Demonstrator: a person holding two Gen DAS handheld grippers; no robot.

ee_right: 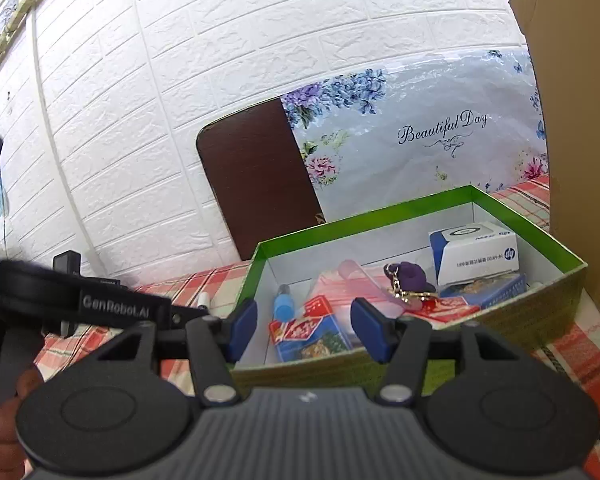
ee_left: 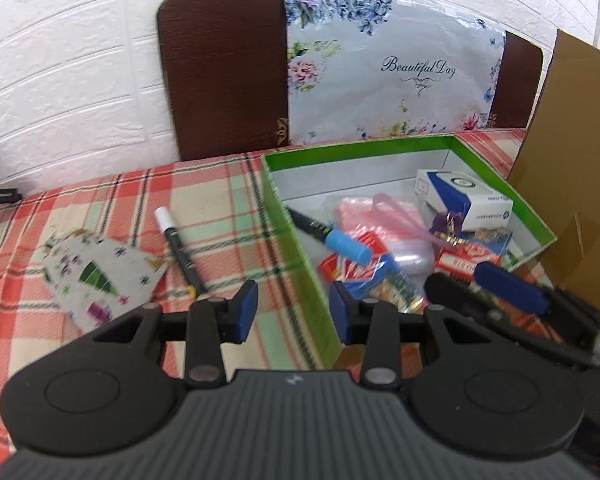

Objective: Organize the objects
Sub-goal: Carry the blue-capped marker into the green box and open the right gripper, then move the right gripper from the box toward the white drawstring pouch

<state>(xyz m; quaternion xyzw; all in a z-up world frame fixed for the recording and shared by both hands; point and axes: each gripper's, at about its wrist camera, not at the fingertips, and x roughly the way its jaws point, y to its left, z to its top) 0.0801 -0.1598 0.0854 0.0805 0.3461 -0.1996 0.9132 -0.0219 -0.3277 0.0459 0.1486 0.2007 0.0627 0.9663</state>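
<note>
Ahead of your left gripper [ee_left: 293,311], seen from the left wrist, a soft plaid tablecloth [ee_left: 80,216] carries a green cardboard box [ee_left: 300,248] with a white inside. Your blue pads stand partly apart with nothing between them, straddling the box's near left wall. Just left of that wall lie a slim black marker with a white cap [ee_left: 178,246] and a flat printed fabric pouch [ee_left: 96,276]. Inside the box you have a blue-capped marker [ee_left: 332,236], a glossy pink plastic bag [ee_left: 380,220], red and blue card packs [ee_left: 364,270] and a white-and-blue carton [ee_left: 464,200] — the packs' print is too blurred to read. The other tool [ee_left: 508,284] reaches in over the box's near right corner.

From the right wrist, your right gripper [ee_right: 304,330] hovers at the near wall of the box [ee_right: 420,208], jaws moderately wide and empty — the card packs [ee_right: 308,330] lie beyond, framed between the pads. A purple keyring charm [ee_right: 408,276] on a gold chain rests beside the carton [ee_right: 476,252]. Brown cardboard [ee_right: 572,80] is cut off at the right.
</note>
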